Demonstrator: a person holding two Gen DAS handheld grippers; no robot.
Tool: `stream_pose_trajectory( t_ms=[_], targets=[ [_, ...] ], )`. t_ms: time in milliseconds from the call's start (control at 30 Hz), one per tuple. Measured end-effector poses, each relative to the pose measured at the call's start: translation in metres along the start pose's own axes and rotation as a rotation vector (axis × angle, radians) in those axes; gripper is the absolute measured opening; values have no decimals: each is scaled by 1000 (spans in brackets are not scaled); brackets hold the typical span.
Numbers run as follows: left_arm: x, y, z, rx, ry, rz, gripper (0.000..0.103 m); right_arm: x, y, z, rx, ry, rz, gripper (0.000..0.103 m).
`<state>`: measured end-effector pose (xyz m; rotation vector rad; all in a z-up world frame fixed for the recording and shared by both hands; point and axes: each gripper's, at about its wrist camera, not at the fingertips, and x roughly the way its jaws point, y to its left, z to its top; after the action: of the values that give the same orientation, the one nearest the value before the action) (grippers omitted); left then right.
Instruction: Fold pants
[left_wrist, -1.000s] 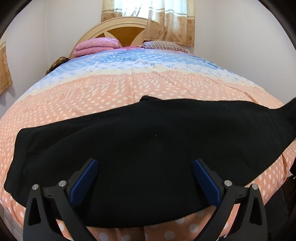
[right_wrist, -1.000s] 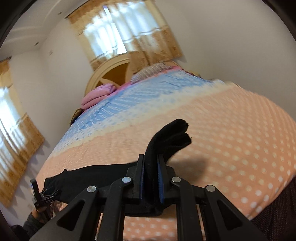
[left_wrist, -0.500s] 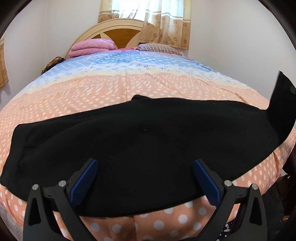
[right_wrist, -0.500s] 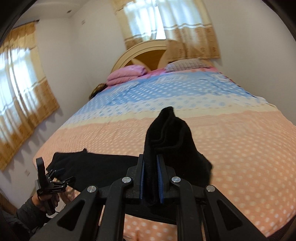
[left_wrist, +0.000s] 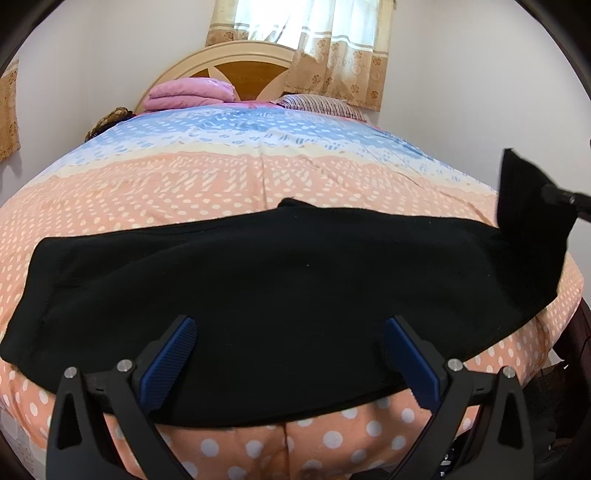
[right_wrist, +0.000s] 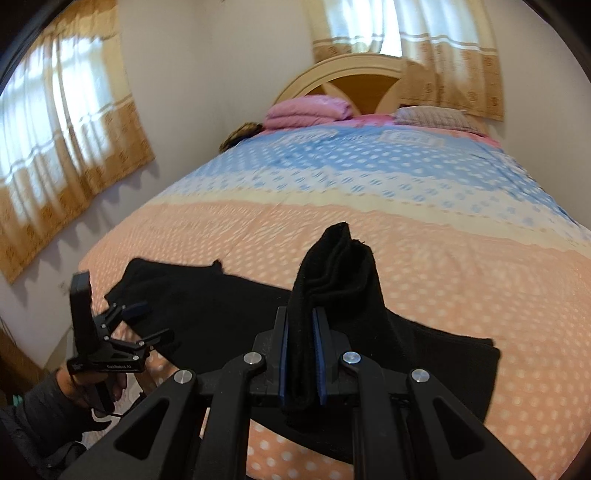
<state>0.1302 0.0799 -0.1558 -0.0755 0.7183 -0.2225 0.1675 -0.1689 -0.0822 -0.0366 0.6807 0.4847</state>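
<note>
Black pants (left_wrist: 280, 288) are lying flat across the near end of the bed (left_wrist: 229, 184) — right gripper (right_wrist: 302, 354) is clamping the bunched leg end, jaws nearly shut on the cloth and lifting it off the quilt. Left gripper (left_wrist: 291, 354) is hovering over the pants with jaws spread wide, gripping nothing

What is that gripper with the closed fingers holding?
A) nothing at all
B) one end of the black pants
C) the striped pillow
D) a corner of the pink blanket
B: the right gripper is clamped on a bunched end of the black pants, lifted off the bed, while the rest lies flat.
</note>
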Motion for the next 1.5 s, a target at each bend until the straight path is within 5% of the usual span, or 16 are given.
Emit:
stream_pose_trajectory(
  t_ms=[367,433,500,733,967,1100,1300,1500],
  targets=[
    [-8,-11,4,12,-13,-32,103,79,22,-46,-52,162,76,15],
    [-9,-18,5,18,-11,-47,103,76,18,-49,-46,176,102,30],
    [-10,-28,9,28,-14,-67,103,55,10,-51,-34,136,146,57],
    [-1,-83,26,112,-3,-175,103,-13,-52,-61,75,3,69,58],
    [43,-134,46,173,90,-245,100,-35,-111,-93,268,-87,14,58],
    [61,-148,51,194,138,-235,74,-32,-122,-96,291,-95,11,58],
    [64,-148,56,149,162,-263,12,-30,-123,-99,278,-100,6,58],
    [34,-137,74,92,102,-335,12,-39,-125,-103,314,-160,-5,62]
  ],
)
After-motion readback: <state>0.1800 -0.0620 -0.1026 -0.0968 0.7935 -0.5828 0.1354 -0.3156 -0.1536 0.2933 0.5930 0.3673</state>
